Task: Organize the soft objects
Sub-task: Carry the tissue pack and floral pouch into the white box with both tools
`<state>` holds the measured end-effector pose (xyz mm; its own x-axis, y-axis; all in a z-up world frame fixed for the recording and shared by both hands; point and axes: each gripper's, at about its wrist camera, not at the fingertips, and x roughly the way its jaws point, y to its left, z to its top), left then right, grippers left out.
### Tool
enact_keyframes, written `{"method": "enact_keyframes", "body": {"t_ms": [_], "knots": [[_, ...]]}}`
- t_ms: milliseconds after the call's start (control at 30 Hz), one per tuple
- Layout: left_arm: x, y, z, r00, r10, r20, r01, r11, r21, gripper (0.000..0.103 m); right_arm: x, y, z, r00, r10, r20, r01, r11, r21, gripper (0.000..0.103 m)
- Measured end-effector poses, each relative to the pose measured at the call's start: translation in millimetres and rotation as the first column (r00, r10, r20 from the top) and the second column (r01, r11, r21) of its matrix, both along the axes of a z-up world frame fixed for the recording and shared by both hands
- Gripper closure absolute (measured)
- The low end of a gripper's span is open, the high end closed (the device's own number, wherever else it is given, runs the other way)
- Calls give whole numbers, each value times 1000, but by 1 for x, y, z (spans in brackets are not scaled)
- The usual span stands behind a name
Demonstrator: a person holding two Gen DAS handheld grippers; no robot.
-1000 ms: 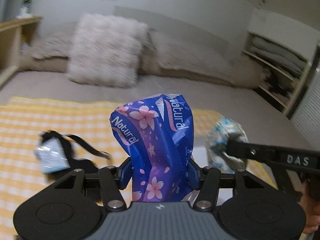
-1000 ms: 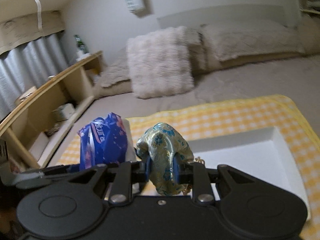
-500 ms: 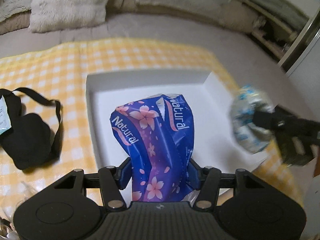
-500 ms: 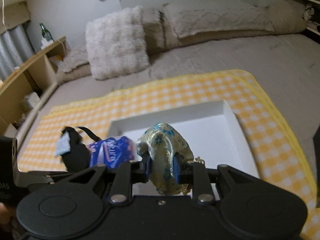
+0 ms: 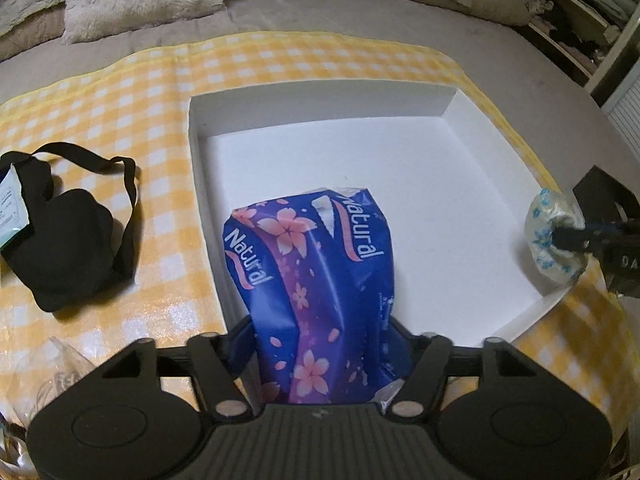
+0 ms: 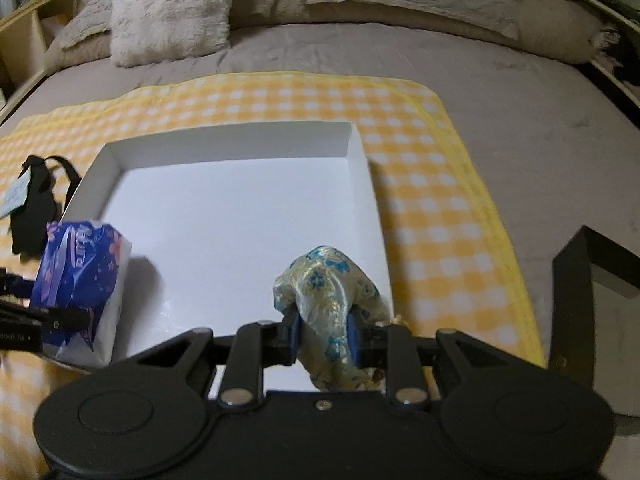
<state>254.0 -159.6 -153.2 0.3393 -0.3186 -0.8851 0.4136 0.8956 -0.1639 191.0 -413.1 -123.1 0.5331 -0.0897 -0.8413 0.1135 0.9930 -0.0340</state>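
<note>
Bedspread under a white tray (image 5: 448, 104): left tool (image 5: 320, 344) opening around the light, crushable tissue pack (image 5: 316, 264); right tool (image 6: 324, 338) pinches the limp, slippery brocade pouch (image 6: 332, 292) mid-body

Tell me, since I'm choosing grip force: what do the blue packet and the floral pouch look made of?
Blue packet: glossy plastic film, judging by its sharp creases and highlights. Floral pouch: apparently satin brocade, with a woven sheen and soft folds.

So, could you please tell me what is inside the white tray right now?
The tray shows mostly bare white floor. The blue tissue pack is over its near-left corner in the opening left gripper. The floor under the pack is covered. The brocade pouch hangs near the right wall.
</note>
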Motion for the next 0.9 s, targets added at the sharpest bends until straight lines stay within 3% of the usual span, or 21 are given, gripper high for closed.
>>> {"method": "enact_keyframes", "body": {"t_ms": [133,200,367,467,567,600,767,900], "knots": [[-2,2,4,1000,12,-22,-13,999,-47,19,4,9,-13,998,51,-47,-52,998,-32,66],[-5,3,8,1000,12,-18,-13,998,-54,17,6,13,-15,996,63,-70,-66,996,-53,50],[-9,7,22,999,35,17,-34,998,-58,13,4,9,3,999,33,-6,-33,999,-5,40],[-11,8,31,996,63,70,-60,997,-49,13,-1,6,19,999,10,52,-12,999,40,47],[-11,7,37,994,67,85,-59,994,-96,14,-1,5,21,998,5,59,-10,996,89,79],[-12,5,39,994,65,89,-55,992,-113,14,1,5,18,999,7,36,-10,996,93,84],[-20,-9,41,995,18,95,-1,984,-176,14,5,11,-11,997,43,-66,-38,996,78,85],[-24,-21,33,996,-17,89,30,990,-138,15,7,24,-25,991,88,-103,-86,996,23,85]]}}
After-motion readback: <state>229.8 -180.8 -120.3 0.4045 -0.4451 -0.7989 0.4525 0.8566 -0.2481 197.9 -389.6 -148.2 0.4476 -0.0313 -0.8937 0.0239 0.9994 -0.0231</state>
